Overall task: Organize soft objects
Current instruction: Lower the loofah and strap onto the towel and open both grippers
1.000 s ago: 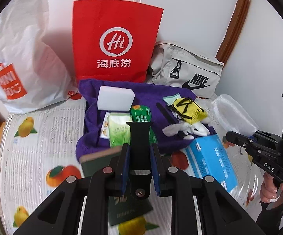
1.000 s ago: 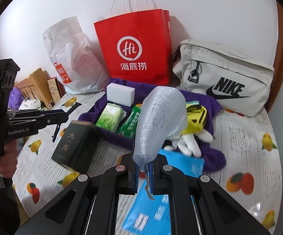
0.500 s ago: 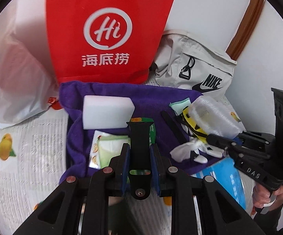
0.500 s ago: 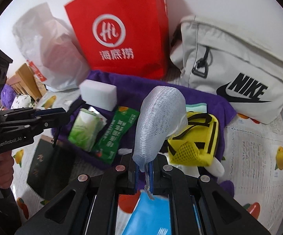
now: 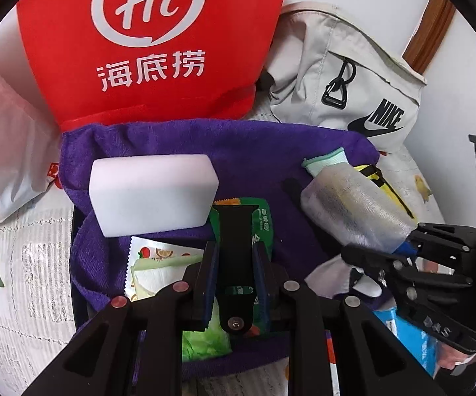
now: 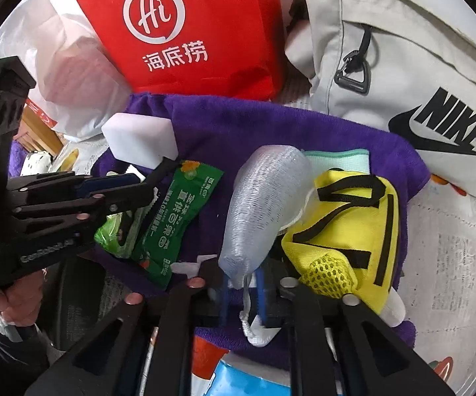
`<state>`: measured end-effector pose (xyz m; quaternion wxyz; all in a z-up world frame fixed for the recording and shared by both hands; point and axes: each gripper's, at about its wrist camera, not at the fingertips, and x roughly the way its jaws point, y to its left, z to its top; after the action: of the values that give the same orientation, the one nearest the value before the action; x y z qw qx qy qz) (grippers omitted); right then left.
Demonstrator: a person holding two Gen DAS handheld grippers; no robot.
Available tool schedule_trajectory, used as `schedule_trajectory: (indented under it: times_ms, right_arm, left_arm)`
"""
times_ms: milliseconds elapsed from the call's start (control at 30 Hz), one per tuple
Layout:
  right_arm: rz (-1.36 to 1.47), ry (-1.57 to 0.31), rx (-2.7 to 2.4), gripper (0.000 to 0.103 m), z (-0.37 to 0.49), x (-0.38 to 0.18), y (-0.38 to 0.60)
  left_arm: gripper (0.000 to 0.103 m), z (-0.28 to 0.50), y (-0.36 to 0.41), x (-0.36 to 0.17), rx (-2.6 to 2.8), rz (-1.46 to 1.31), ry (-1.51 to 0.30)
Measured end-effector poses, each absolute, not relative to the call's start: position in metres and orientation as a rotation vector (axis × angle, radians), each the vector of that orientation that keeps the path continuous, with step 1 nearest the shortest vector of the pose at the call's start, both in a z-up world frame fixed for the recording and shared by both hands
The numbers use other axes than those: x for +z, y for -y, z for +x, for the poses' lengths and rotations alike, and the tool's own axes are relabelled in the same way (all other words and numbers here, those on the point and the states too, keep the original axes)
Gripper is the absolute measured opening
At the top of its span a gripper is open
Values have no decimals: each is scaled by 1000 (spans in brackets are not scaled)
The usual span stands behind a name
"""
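Note:
A purple towel (image 5: 244, 151) (image 6: 238, 122) lies on the table and bears soft things: a white sponge block (image 5: 152, 198) (image 6: 139, 138), green tissue packs (image 6: 178, 211) (image 5: 264, 221), a yellow mesh pouch (image 6: 346, 231) and a mint cloth (image 6: 336, 160). My right gripper (image 6: 242, 283) (image 5: 399, 250) is shut on the base of a white mesh bath sponge (image 6: 264, 204) (image 5: 353, 211), holding it low over the towel. My left gripper (image 5: 234, 264) (image 6: 152, 181) is shut on a black strap (image 5: 234, 247) over the tissue packs.
A red paper bag (image 5: 152, 43), a grey Nike bag (image 6: 402, 59) and a white plastic bag (image 5: 3, 151) stand behind the towel. A blue packet (image 6: 238, 376) lies at the front. A dark book (image 6: 76, 297) lies left.
Both grippers have moved forward and down over the towel. The bath sponge now hangs low beside the yellow pouch. The strap stays in the left gripper.

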<state>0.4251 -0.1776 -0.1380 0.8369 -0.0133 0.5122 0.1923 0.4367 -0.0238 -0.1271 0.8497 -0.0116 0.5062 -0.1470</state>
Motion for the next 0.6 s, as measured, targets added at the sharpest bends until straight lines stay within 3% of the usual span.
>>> schedule_trajectory:
  times_ms: [67, 100, 500, 600]
  right_arm:
    - [-27, -1064, 409, 56, 423, -136, 178]
    - [-24, -1052, 413, 61, 422, -134, 179]
    - [15, -1003, 356, 65, 401, -108, 193]
    - [6, -980, 317, 73, 386, -95, 197]
  left_arm:
    - [27, 438, 25, -127, -297, -11, -1068]
    - [32, 438, 25, -126, -296, -8, -1065]
    - [56, 407, 12, -91, -246, 36, -988]
    - [59, 387, 4, -79, -232, 26, -966]
